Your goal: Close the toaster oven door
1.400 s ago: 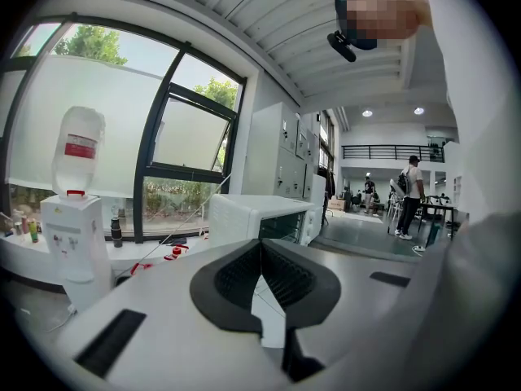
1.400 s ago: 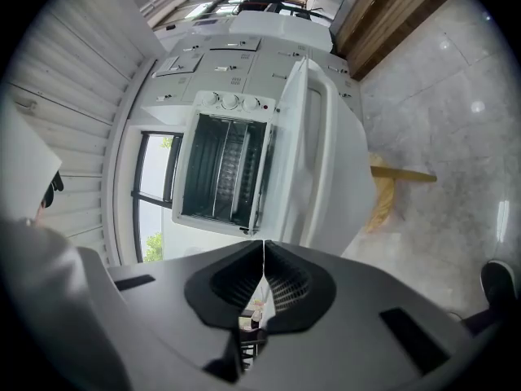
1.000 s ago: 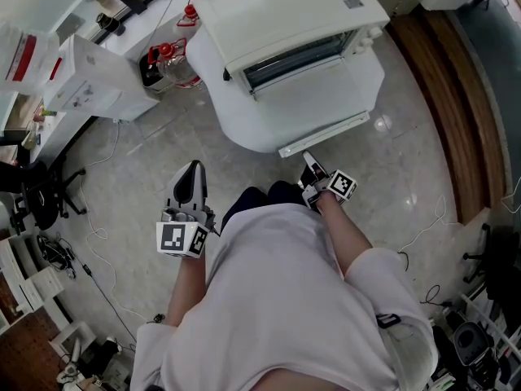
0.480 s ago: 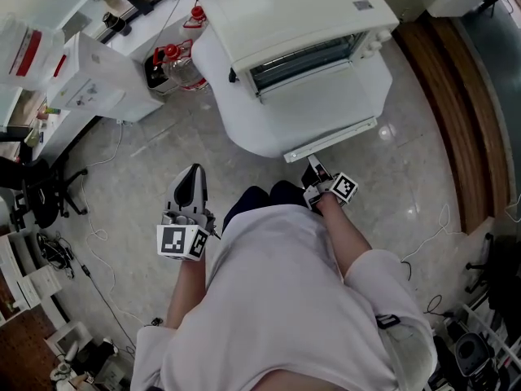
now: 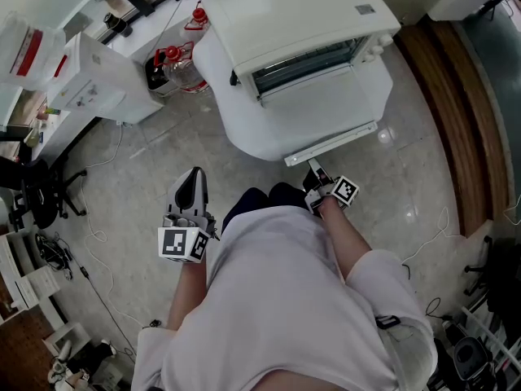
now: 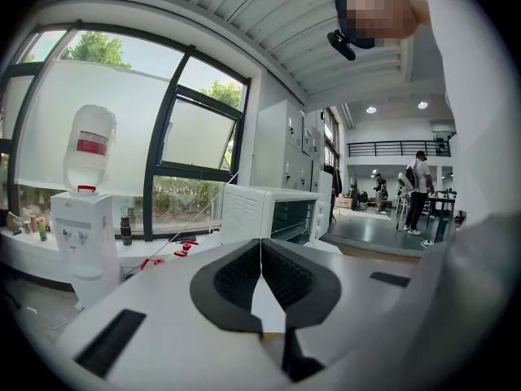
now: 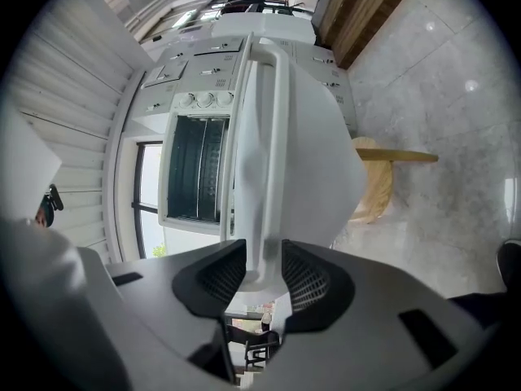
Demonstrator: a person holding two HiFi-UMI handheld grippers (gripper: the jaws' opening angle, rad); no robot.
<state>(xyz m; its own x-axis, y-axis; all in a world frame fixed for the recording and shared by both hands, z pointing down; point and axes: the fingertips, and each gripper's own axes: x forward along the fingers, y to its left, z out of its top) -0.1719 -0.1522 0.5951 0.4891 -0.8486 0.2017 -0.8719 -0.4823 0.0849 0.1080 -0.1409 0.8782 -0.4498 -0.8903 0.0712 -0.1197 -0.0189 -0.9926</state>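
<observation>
The white toaster oven (image 5: pixel 293 15) sits on a round white table (image 5: pixel 236 133) at the top middle of the head view. Its door (image 5: pixel 321 104) is open — it lies flat and sticks out toward the person. A long handle (image 5: pixel 330 143) runs along the door's front edge. The right gripper (image 5: pixel 317 172) is right at that handle, just below the middle of the picture. In the right gripper view the handle (image 7: pixel 262 177) stands between the jaws, and they are opening around it. The left gripper (image 5: pixel 190 187) is at the lower left, well away — its jaws are squeezed together on nothing.
</observation>
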